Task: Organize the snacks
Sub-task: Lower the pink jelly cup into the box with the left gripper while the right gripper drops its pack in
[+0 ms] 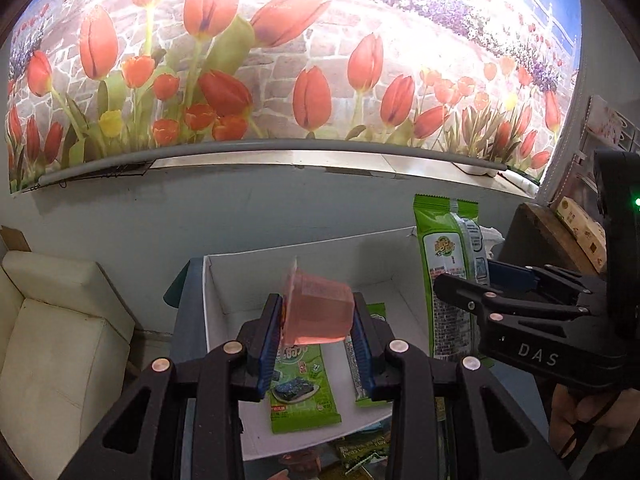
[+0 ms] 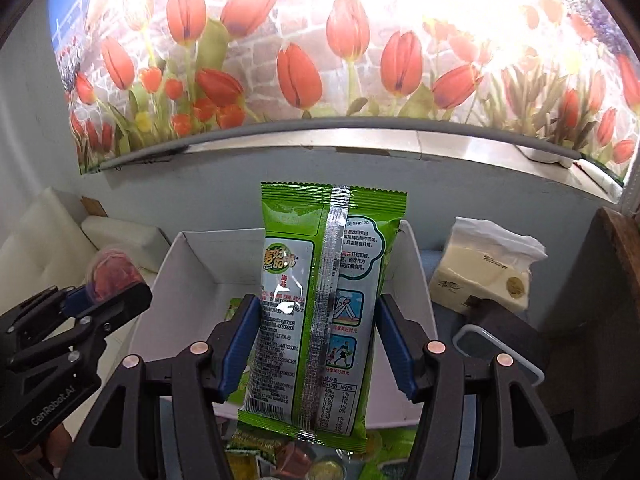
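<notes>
A tulip-printed wall hanging [image 1: 280,60] is seen beyond both tools, above a white box [image 1: 304,264] below and ahead of them; a tissue pack [image 2: 484,276] lies right of the right tool. A pink jelly cup [image 1: 316,308], tilted, is clamped by the left tool [image 1: 318,338]. A green snack packet [image 2: 320,304], upright with its back seam showing, is pinched by the right tool [image 2: 316,344]. Two green packets [image 1: 300,392] lie inside the box.

The flat seaweed packet [image 1: 303,392] in the white box [image 1: 304,258] is being partly covered by the jelly cup [image 1: 316,308]. Snacks [image 2: 296,460] below are being cut off by the bottom edge, their labels too blurred to be read.
</notes>
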`<action>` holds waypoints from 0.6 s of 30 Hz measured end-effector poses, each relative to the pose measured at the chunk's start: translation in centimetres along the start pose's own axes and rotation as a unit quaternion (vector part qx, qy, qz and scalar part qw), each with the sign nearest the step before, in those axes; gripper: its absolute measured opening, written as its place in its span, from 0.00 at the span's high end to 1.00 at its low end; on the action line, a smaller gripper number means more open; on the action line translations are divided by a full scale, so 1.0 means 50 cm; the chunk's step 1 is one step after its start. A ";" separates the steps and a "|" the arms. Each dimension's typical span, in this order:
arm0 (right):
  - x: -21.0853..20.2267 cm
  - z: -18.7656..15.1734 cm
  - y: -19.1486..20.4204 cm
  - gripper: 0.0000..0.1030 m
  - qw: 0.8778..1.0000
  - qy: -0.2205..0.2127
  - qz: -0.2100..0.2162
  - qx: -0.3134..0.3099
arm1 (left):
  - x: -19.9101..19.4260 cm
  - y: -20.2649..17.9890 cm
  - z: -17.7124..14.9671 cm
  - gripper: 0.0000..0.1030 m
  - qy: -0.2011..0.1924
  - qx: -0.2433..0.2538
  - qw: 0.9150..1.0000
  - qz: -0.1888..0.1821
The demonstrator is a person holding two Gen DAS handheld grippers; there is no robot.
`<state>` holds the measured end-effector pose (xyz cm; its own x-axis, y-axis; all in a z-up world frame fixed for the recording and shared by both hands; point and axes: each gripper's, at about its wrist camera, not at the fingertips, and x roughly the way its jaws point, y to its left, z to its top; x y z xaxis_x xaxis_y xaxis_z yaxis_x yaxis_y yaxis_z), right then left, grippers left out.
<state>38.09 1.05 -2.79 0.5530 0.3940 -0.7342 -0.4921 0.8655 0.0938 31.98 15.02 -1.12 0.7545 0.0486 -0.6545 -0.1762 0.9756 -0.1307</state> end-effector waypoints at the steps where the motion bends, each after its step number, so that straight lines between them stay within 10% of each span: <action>1: 0.013 0.003 0.000 0.38 1.000 0.004 -0.002 0.000 | 0.009 0.003 0.002 0.64 0.002 -0.001 1.000 0.000; 6: 0.065 0.016 -0.013 0.30 1.000 0.014 -0.012 0.007 | 0.045 0.014 0.003 0.54 0.009 -0.004 1.000 0.005; 9: 0.076 0.018 -0.024 0.09 1.000 0.015 -0.015 0.009 | 0.054 0.024 -0.001 0.01 0.007 -0.010 1.000 -0.004; 18: 0.022 -0.017 -0.069 0.02 0.999 -0.006 -0.027 0.031 | 0.026 0.026 -0.022 0.00 0.001 0.000 1.000 0.030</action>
<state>39.82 -1.77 -4.47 0.5852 0.3495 -0.7317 -0.4188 0.9030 0.0964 32.03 16.10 -2.98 0.7415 0.1070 -0.6623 -0.2217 0.9708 -0.0914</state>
